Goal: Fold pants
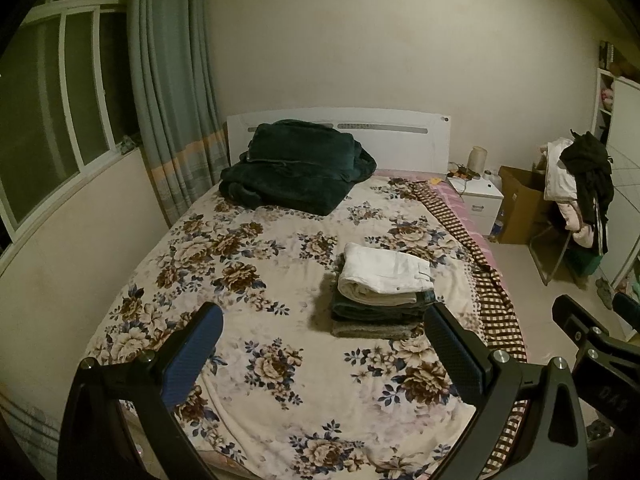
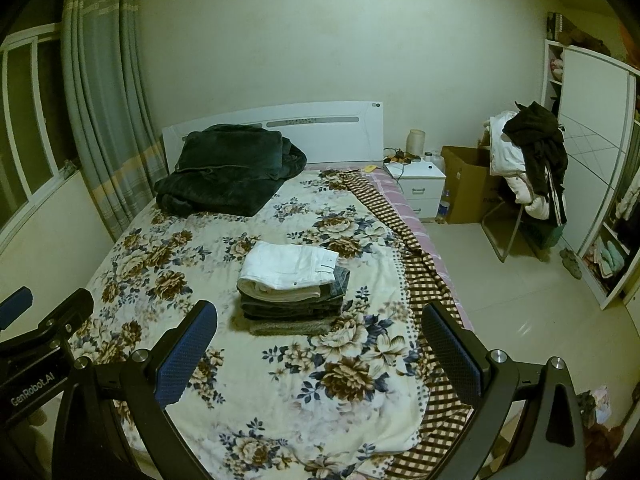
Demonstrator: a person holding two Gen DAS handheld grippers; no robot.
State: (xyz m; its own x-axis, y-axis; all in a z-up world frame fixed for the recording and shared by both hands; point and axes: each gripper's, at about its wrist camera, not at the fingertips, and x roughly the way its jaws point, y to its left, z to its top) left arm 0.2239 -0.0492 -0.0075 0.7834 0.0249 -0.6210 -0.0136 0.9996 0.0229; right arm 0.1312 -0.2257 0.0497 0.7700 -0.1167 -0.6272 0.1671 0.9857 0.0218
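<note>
A stack of folded pants (image 1: pixel 382 292) lies on the floral bedspread (image 1: pixel 256 264), right of the bed's middle. White pants (image 1: pixel 384 274) are on top, dark jeans and a grey garment beneath. The stack also shows in the right wrist view (image 2: pixel 290 286). My left gripper (image 1: pixel 322 324) is open and empty, held above the near part of the bed, short of the stack. My right gripper (image 2: pixel 320 320) is open and empty, also short of the stack. The right gripper shows at the right edge of the left wrist view (image 1: pixel 592 332).
A dark green blanket (image 1: pixel 296 164) lies by the white headboard (image 1: pixel 360 128). A checked sheet (image 1: pixel 492 280) hangs over the bed's right edge. A white nightstand (image 2: pixel 418 184), a cardboard box (image 2: pixel 468 184) and a chair piled with clothes (image 2: pixel 532 164) stand to the right. Curtains (image 1: pixel 172 80) hang at left.
</note>
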